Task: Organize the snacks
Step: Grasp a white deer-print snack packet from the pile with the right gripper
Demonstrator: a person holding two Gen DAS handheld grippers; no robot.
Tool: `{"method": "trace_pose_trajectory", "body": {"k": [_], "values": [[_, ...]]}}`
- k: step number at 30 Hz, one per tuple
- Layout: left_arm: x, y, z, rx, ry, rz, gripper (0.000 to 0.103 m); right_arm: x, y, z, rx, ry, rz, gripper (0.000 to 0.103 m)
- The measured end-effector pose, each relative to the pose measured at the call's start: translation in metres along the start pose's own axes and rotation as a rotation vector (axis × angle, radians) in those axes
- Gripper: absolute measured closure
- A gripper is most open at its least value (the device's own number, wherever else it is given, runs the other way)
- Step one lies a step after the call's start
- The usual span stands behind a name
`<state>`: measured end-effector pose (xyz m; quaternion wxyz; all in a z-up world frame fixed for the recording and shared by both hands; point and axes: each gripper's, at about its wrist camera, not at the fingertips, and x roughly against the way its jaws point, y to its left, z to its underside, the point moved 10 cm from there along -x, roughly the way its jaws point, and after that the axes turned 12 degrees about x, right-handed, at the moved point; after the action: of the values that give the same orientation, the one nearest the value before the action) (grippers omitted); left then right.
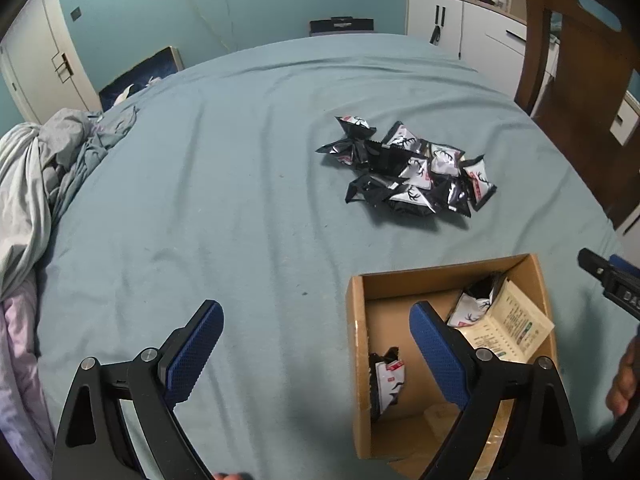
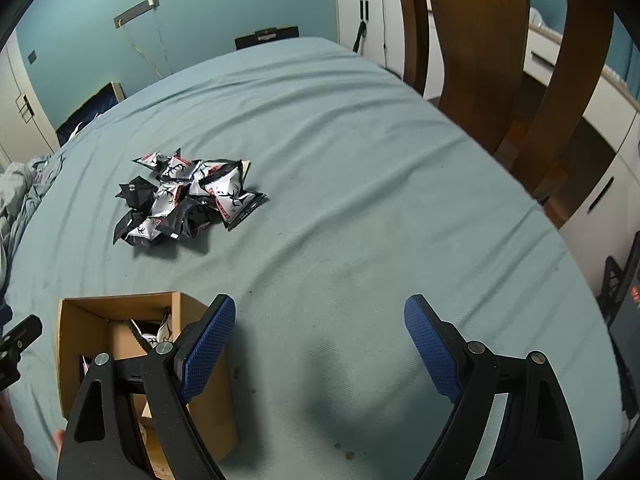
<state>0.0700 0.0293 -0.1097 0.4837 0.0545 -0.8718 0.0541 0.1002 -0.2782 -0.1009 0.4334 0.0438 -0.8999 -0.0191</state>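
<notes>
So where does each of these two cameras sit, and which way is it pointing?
Left wrist: rides on the left hand-held gripper, open, looking forward over the bed sheet at the cardboard box and snack pile; the right hand-held gripper's tip shows at the right edge.
Right wrist: rides on the right hand-held gripper, open, facing the same way, further right beside a wooden chair.
Shared: the box, snack pile and sheet.
</notes>
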Motion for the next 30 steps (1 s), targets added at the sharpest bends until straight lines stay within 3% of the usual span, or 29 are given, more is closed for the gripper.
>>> {"method": "trace_pose_trajectory", "body": {"k": [5, 17, 24, 30], "values": [[0.000, -0.005, -0.001, -0.001, 0.002, 0.021, 0.007, -0.025, 0.001, -0.011, -0.007, 0.042, -0.036, 0.017], [-0.004, -0.022, 0.003, -0.024, 0.044, 0.080, 0.005, -0.078, 0.031, -0.057, 0.150, 0.028, -0.127, 0.017], [-0.012, -0.026, 0.006, -0.025, 0.072, 0.089, 0.005, -0.120, 0.042, -0.076, 0.239, 0.054, -0.098, 0.017], [-0.020, -0.022, 0.006, -0.003, 0.098, 0.093, 0.005, -0.152, 0.060, -0.094, 0.294, 0.076, -0.130, 0.017]]}}
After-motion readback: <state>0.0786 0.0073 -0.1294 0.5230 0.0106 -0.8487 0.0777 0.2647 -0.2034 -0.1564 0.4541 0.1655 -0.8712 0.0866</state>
